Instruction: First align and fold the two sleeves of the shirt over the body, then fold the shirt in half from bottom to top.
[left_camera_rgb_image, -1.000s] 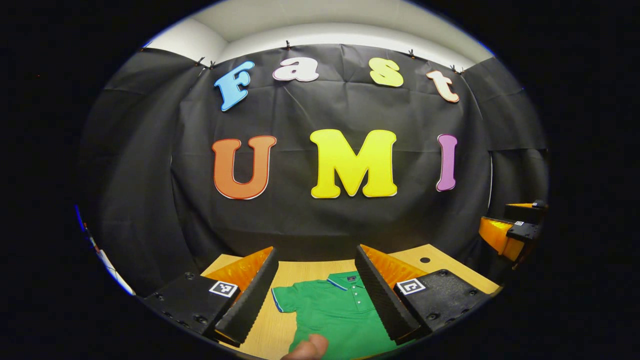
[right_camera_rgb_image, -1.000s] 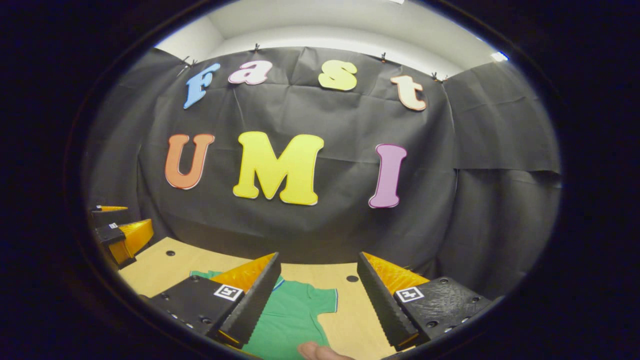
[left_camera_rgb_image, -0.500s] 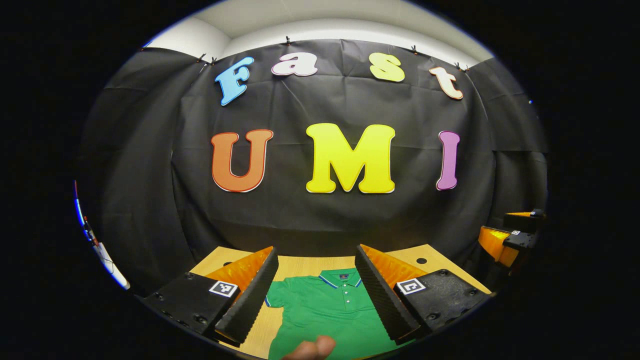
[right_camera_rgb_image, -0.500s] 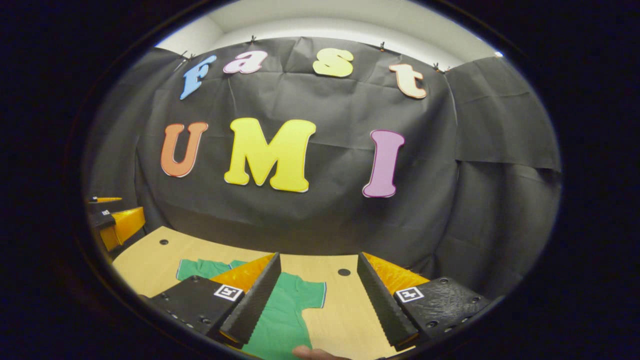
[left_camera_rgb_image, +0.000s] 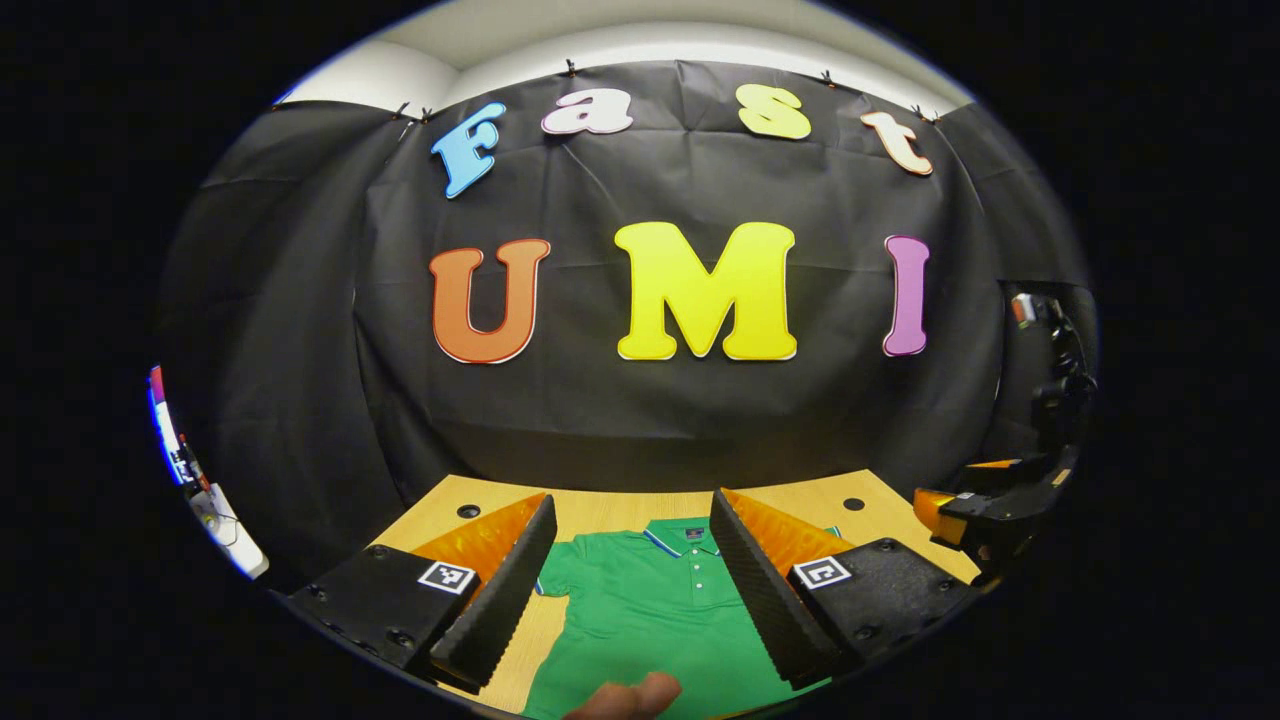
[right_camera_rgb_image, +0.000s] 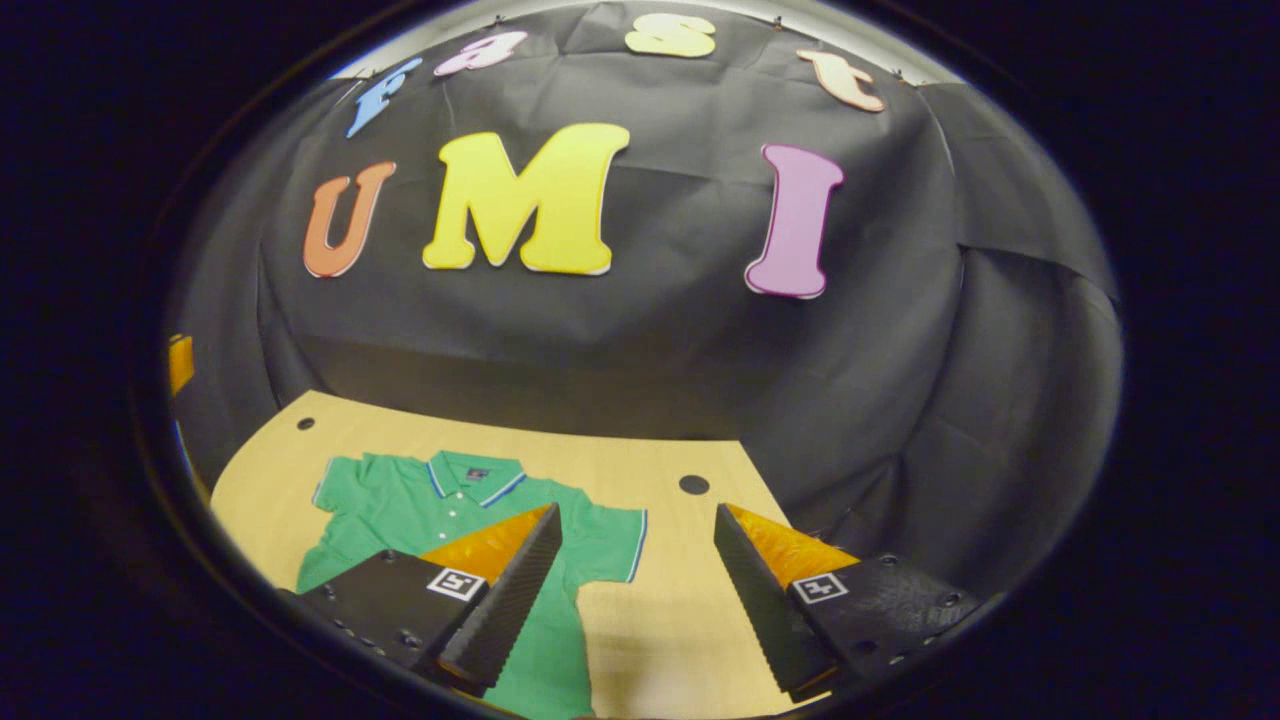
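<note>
The green polo shirt (left_camera_rgb_image: 650, 610) lies flat and unfolded on the wooden table (right_camera_rgb_image: 640, 470), collar toward the booth wall; its neck label is too small to read. Left gripper (left_camera_rgb_image: 632, 590): jaws apart, empty, above the shirt's chest, a fingertip (left_camera_rgb_image: 625, 697) at the bottom edge. Right gripper (right_camera_rgb_image: 632, 590): jaws apart, empty, above bare tabletop just beside the shirt's sleeve (right_camera_rgb_image: 615, 540).

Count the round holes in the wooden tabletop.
2, as far as shown: one round hole beyond the green polo shirt's left shoulder, another beyond its right sleeve. Others may be hidden.
</note>
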